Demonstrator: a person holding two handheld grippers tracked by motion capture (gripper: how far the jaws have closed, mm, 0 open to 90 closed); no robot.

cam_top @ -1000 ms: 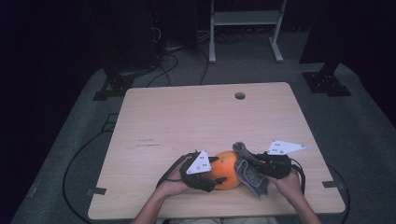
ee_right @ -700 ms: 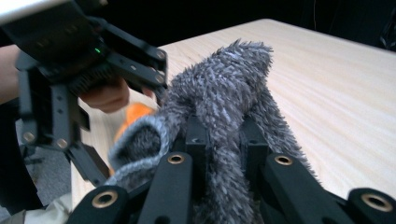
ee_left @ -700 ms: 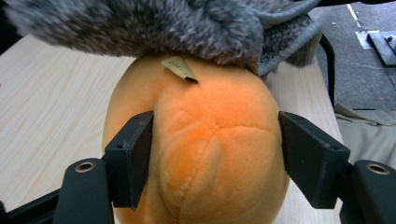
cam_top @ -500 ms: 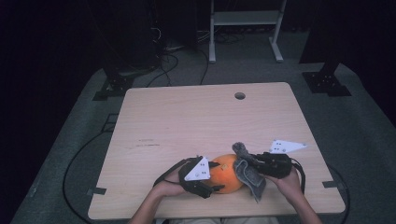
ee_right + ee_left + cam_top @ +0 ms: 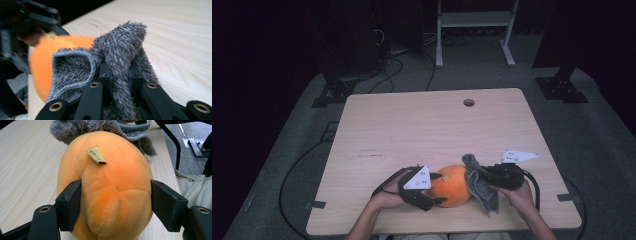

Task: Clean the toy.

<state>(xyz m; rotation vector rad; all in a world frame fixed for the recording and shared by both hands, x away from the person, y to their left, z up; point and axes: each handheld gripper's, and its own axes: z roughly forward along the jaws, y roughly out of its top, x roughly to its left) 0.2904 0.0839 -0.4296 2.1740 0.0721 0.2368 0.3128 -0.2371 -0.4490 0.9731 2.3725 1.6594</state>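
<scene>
An orange plush toy [image 5: 455,186] lies near the table's front edge. My left gripper [image 5: 438,189] is shut on it from the left, and in the left gripper view its two pads [image 5: 71,205] press the plush [image 5: 107,182] from both sides. A small paper tag [image 5: 96,155] sticks out of the plush's top. My right gripper [image 5: 479,174] is shut on a grey fluffy cloth [image 5: 482,192], which drapes against the plush's right side. In the right gripper view the cloth [image 5: 120,42] bunches between the closed jaws of my right gripper [image 5: 118,71], with the plush [image 5: 42,65] behind it.
The light wooden table [image 5: 412,130] has a small round hole [image 5: 468,102] near its far edge. A black cable [image 5: 292,170] loops on the floor at the left. A white-framed stand [image 5: 472,20] and black stand bases [image 5: 562,87] sit beyond the table.
My right gripper has sunk slightly with the cloth, staying against the plush. The left gripper and the plush have kept still.
</scene>
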